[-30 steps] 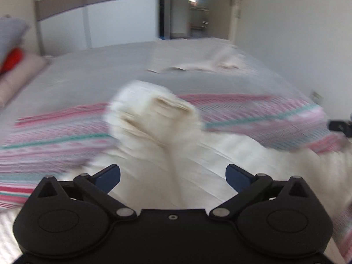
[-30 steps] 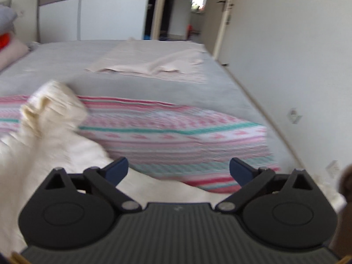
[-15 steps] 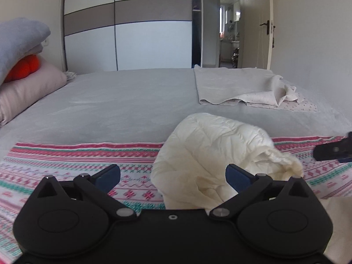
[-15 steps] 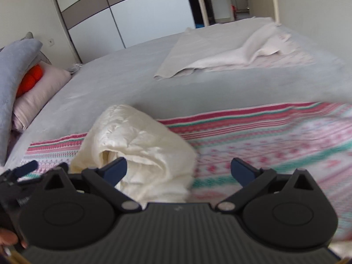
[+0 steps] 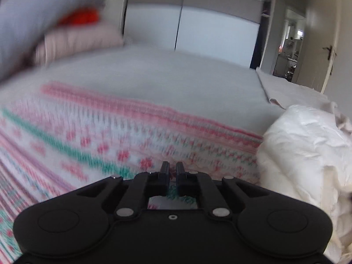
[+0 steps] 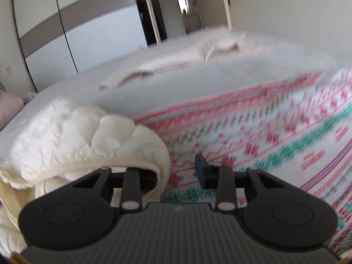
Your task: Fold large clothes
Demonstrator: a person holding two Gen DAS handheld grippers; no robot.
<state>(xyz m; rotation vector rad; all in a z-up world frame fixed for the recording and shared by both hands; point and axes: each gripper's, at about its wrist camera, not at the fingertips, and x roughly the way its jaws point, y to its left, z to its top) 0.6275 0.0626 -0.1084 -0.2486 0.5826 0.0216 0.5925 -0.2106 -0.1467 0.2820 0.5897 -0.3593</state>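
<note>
A cream quilted jacket [image 5: 308, 154] lies bunched on a pink, white and green patterned blanket [image 5: 99, 136] on the bed. In the left wrist view it is at the right edge. My left gripper [image 5: 172, 171] is shut and empty above the blanket, left of the jacket. In the right wrist view the jacket [image 6: 72, 136] fills the lower left. My right gripper [image 6: 179, 171] is partly closed; a fold of the jacket covers its left finger, and the right finger [image 6: 203, 171] is bare over the blanket [image 6: 275, 132].
A beige cloth [image 6: 167, 63] lies farther back on the grey bedsheet [image 5: 165, 77]. Pillows [image 5: 77, 41] are stacked at the left. White wardrobe doors [image 5: 209, 28] and an open doorway [image 5: 290, 41] stand behind the bed.
Both grippers have gone from wide open to closed or nearly so. The left view has swung left, so the jacket is now at its right edge. The right gripper has moved closer to the jacket.
</note>
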